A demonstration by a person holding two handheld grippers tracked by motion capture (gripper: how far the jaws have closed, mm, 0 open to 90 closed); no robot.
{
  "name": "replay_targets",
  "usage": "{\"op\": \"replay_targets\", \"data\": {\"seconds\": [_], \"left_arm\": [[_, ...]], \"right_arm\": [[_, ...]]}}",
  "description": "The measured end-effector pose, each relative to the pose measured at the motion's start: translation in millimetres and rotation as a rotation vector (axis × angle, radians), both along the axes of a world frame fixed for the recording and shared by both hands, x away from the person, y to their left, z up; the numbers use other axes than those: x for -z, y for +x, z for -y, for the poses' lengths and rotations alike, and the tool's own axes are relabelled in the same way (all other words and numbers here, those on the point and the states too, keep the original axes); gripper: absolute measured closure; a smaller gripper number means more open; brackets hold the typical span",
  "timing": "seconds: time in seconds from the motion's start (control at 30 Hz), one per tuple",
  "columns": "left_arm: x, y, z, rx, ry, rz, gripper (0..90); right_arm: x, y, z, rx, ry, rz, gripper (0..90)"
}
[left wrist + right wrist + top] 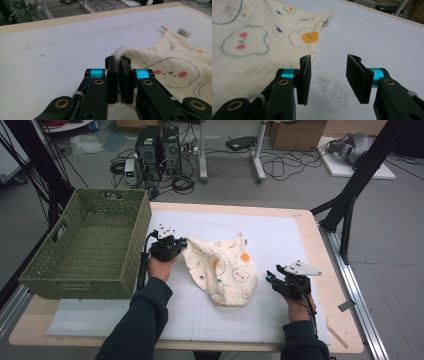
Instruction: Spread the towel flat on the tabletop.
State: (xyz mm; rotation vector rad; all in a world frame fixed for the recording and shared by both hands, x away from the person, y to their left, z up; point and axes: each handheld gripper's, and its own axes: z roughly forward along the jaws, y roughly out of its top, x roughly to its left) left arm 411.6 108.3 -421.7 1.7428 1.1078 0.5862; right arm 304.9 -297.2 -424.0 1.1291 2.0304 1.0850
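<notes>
Pinching the cloth's [172, 62] edge, left gripper [119, 65] jaws (nearly touching) — right gripper [329, 75] jaws wide, empty.

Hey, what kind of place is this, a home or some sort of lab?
Most likely a lab or workshop: computer towers and loose cables sit on the bare floor, and black frame struts stand around the work table.

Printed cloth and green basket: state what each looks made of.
Printed cloth: soft woven fabric, probably cotton, matte; it drapes and bunches where the left gripper pinches its edge.
Green basket: woven strands, likely plastic or dyed wicker, matte; an open weave shows along its walls.
</notes>
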Motion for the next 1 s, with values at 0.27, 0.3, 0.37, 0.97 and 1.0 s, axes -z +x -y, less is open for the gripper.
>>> {"op": "replay_targets", "data": {"seconds": [0.27, 0.3, 0.37, 0.97, 1.0], "left_arm": [[-7.3, -16.9, 5.9, 0.063, -0.006, 0.038, 54.7], [-7.7, -18.3, 5.8, 0.075, -0.007, 0.043, 54.5], [-9.2, -20.5, 5.3, 0.084, -0.009, 0.05, 53.7], [-21.1, -44.2, -1.2, 0.178, -0.002, 0.1, 50.3], [-21.2, -45.9, 1.5, 0.198, 0.007, 0.112, 50.3]], "right_arm": [[8.9, 4.4, -10.2, -0.078, 0.004, -0.063, 53.3], [10.3, 5.3, -12.7, -0.097, 0.017, -0.074, 53.2], [13.3, 6.9, -19.9, -0.137, 0.021, -0.097, 52.2], [22.5, 12.8, -56.5, -0.281, -0.073, -0.19, 85.4], [21.9, 13.0, -54.2, -0.265, -0.07, -0.187, 85.4]]}}
